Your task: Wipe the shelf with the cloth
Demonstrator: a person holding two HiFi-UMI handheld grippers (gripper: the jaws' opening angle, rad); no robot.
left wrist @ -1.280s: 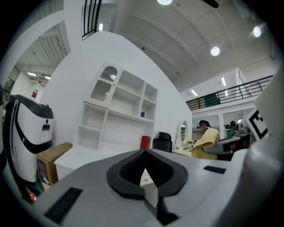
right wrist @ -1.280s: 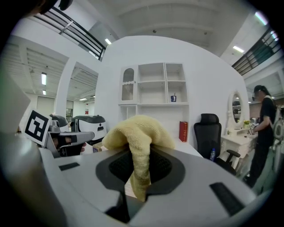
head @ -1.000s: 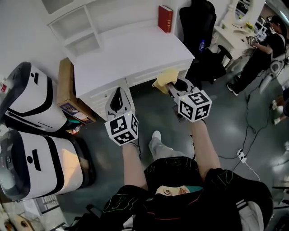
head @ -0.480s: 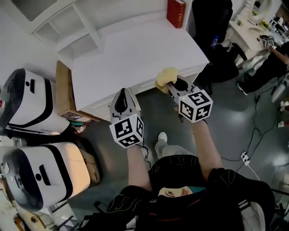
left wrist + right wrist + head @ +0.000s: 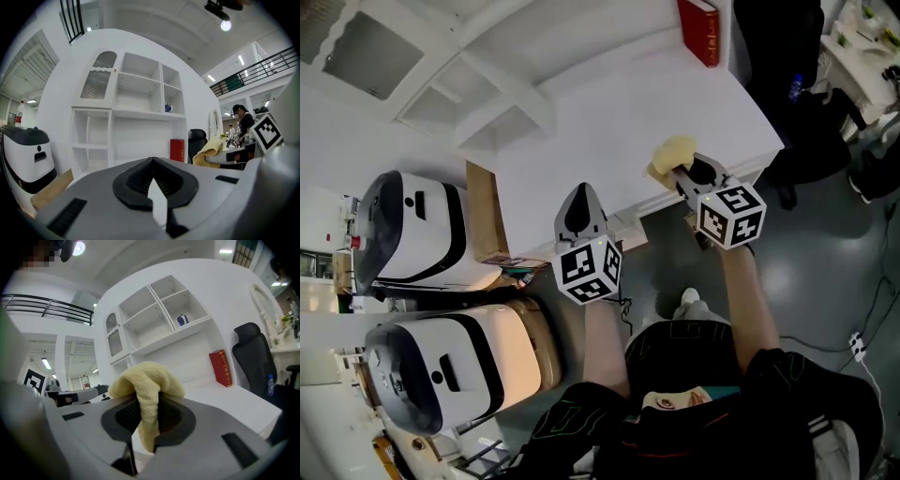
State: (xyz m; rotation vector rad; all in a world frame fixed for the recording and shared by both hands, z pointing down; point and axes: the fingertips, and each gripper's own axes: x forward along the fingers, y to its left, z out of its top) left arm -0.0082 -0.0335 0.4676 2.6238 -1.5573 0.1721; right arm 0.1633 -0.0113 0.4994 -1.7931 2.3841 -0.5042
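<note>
Desk (image 5: 609, 117), white shelves (image 5: 502, 84), grey floor (image 5: 811, 262), clamped cloth (image 5: 672, 153)

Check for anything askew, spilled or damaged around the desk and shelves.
Nothing stands out. The red hardback book stands upright at the white desk's back corner, the white shelf unit looks intact, and no spill shows. The yellow terry cloth is pinched in the right claw; the left claw is shut, empty.

Red book (image 5: 700, 30) stood upright, black office chair (image 5: 773, 56) located nearby. Cardboard panel (image 5: 486, 211) seen just beside upper white-black machine (image 5: 417, 230); lower white-black machine (image 5: 441, 361) adjacent.
</note>
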